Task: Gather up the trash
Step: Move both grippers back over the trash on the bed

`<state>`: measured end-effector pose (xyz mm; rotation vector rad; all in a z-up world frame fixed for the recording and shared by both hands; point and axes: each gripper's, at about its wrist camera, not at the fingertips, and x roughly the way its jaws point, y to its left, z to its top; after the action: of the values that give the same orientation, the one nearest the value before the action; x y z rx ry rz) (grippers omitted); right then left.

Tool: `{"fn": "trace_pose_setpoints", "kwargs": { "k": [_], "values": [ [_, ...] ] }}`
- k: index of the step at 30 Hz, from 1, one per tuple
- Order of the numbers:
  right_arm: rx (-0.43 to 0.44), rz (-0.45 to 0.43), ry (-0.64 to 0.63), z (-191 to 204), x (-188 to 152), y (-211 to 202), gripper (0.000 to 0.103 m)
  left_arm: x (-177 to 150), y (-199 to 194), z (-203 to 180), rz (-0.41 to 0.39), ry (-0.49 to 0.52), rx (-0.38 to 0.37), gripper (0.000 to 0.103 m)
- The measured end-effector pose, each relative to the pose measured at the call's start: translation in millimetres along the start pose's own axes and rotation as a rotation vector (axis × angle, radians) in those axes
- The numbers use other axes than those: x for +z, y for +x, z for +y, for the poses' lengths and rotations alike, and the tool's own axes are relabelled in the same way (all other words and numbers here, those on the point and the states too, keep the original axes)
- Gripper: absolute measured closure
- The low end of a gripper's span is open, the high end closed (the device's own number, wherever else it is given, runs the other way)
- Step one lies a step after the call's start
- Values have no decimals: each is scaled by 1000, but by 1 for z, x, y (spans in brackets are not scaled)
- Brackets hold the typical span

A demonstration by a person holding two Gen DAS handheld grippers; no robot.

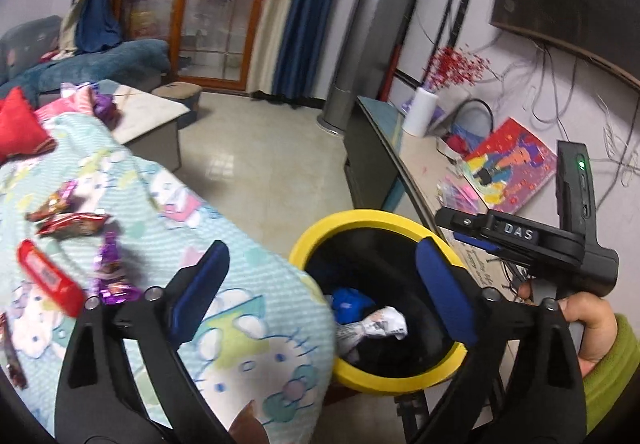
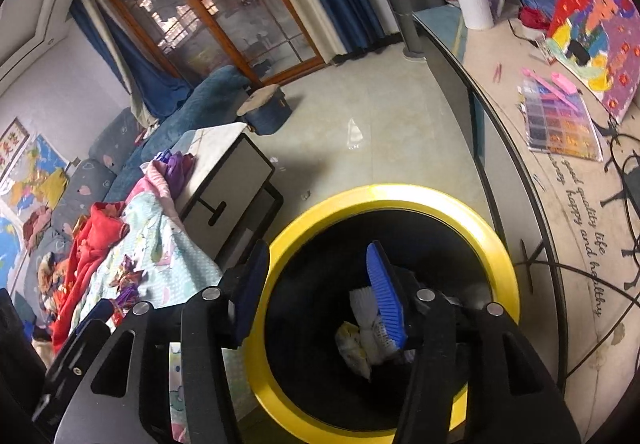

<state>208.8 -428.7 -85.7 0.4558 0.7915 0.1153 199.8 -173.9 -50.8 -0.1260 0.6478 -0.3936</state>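
Observation:
A black trash bin with a yellow rim (image 1: 360, 218) stands on the floor beside a bed. My left gripper (image 1: 322, 256) hangs wide open over the bin's near left edge with nothing between its fingers. Inside the bin lie a crumpled white wrapper (image 1: 380, 324) and a blue one (image 1: 352, 302). My right gripper (image 2: 318, 252) is open above the same bin (image 2: 400, 194), with white and yellow wrappers (image 2: 360, 336) lying loose below it. On the cartoon-print blanket (image 1: 240, 324) remain a red pack (image 1: 48, 276), a purple wrapper (image 1: 112, 272) and a red-brown wrapper (image 1: 72, 224).
A hand in a green sleeve (image 1: 592, 328) holds the right gripper's handle. A long cabinet (image 1: 420, 164) with a white vase (image 1: 418, 112) and a colourful painting (image 1: 512, 164) runs along the right. A low white table (image 1: 148, 112) and tiled floor (image 1: 260, 164) lie beyond.

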Motion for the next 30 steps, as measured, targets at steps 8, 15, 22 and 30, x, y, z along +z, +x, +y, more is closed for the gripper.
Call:
{"fn": "trace_pose_setpoints", "kwargs": {
  "k": [8,15,22,30],
  "values": [
    [53,-22,-96,42,-6,-10,44,2,-40,33,-80,-62,98,11],
    [111,-10,-189,86,-19,-16,42,0,-70,62,-135,-111,174,11],
    [176,19,-298,129,-37,-19,42,-1,-98,90,-183,-162,229,11],
    [231,46,-399,167,-65,-22,35,-4,-123,119,-216,-225,283,11]
  ]
}}
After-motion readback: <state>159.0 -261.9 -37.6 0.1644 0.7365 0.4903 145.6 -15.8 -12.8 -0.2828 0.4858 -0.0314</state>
